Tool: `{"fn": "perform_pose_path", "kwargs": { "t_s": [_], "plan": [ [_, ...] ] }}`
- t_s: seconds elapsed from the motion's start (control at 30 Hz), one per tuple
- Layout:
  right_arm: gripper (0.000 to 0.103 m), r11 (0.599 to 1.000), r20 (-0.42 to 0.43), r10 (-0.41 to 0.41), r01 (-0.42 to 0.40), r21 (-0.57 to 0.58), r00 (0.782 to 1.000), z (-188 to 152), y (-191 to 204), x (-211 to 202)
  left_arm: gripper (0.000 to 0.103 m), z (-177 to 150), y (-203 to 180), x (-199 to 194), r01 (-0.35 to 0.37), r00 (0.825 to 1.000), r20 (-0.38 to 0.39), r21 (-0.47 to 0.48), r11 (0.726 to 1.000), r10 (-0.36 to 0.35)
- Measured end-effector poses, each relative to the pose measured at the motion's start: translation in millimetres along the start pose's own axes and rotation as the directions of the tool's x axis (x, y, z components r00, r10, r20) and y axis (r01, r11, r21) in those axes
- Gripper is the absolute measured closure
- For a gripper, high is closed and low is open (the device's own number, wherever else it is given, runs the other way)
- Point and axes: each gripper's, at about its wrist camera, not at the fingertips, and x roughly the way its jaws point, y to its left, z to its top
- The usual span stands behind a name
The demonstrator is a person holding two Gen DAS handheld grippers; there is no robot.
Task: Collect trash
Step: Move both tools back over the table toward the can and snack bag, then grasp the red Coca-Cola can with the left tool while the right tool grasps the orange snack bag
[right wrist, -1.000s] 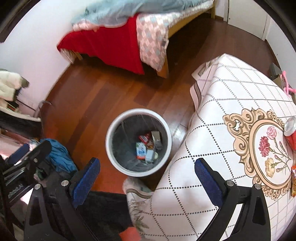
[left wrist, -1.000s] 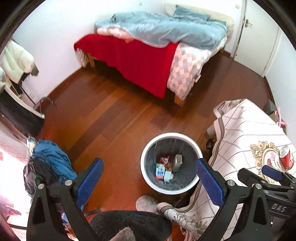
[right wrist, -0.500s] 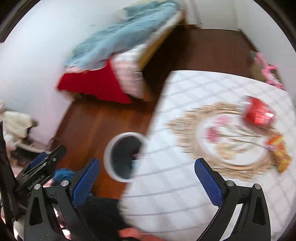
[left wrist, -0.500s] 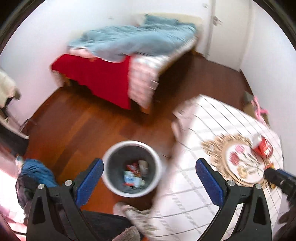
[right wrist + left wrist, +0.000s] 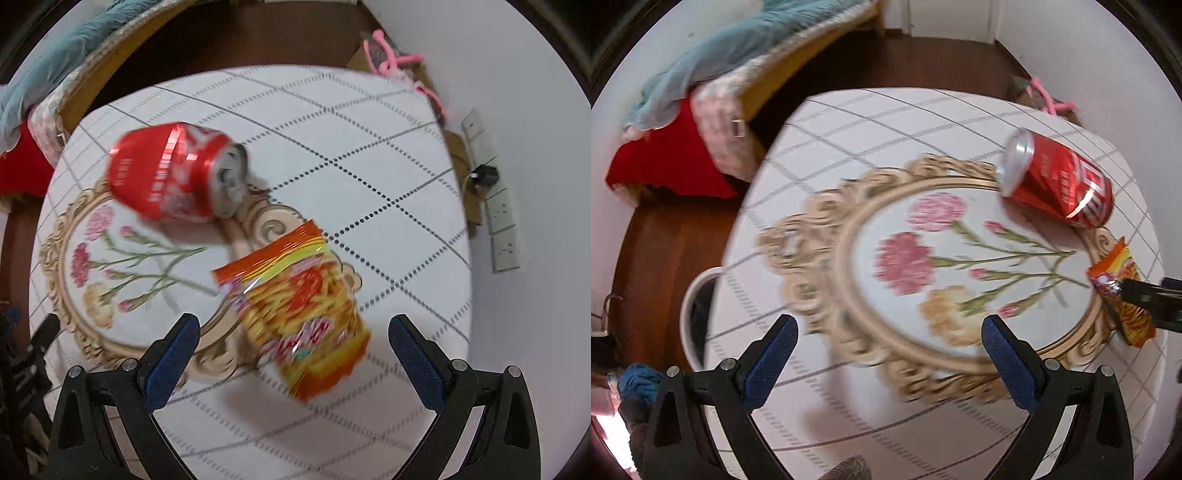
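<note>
A red soda can [image 5: 1058, 183] lies on its side on the white flowered tablecloth [image 5: 886, 155]; it also shows in the right wrist view [image 5: 173, 173]. An orange snack bag [image 5: 301, 310] lies flat in front of the can, and shows at the right edge of the left wrist view [image 5: 1123, 306]. My right gripper [image 5: 293, 345] is open and empty, above the bag, jaws on either side of it. My left gripper [image 5: 888, 350] is open and empty above the flower print, left of the can. The white trash bin [image 5: 692, 314] stands on the floor, partly hidden by the table.
A bed with red and blue covers [image 5: 687, 110] stands at the far left. A power strip [image 5: 495, 206] and pink object [image 5: 391, 61] sit by the wall beyond the table. Dark clothes [image 5: 635, 384] lie on the floor near the bin.
Both grippers have swung right from above the bin to above the table. The can and snack bag now fill the views; the bin has slid to the left edge.
</note>
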Motion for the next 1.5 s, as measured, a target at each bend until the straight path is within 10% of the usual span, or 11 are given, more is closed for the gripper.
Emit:
{"fn": "perform_pose_path", "kwargs": {
  "t_s": [0.17,0.27,0.4,0.6,0.87,1.27,1.5],
  "plan": [
    [0.001,1.0,-0.023,0.025,-0.025,-0.011,0.999,10.7,-7.2,23.8,0.001,19.4,-24.8,-5.9,0.046,0.998,0.03,0.049,0.998,-0.047],
    [0.02,0.999,-0.024,0.02,-0.021,-0.028,0.999,7.8,-11.0,24.5,0.001,37.4,-49.3,-22.4,0.019,0.989,0.134,0.267,0.964,-0.057],
    [0.054,1.0,-0.033,-0.01,0.01,0.001,0.999,6.3,-31.7,17.6,0.001,53.2,-89.7,-37.3,-0.091,0.967,0.245,0.587,0.804,-0.07],
    [0.056,0.99,-0.055,0.013,-0.005,0.142,0.998,10.6,-80.7,14.8,0.001,63.4,-141.6,-23.9,-0.095,0.977,0.171,0.888,0.449,-0.13],
    [0.056,0.972,-0.059,0.087,-0.072,0.222,0.994,10.6,-106.1,16.1,0.001,67.6,-171.2,40.1,-0.017,1.0,0.024,0.956,0.291,-0.021],
    [0.086,0.976,0.01,0.092,-0.092,0.197,0.996,6.0,-82.1,11.1,0.013,59.2,-165.5,24.1,0.004,0.995,0.038,0.913,0.407,-0.096],
    [0.091,0.964,0.102,0.133,-0.153,0.216,0.986,-11.1,-71.8,-13.4,0.014,51.9,-124.1,-7.2,0.04,0.987,0.063,0.798,0.601,-0.15]
  ]
}}
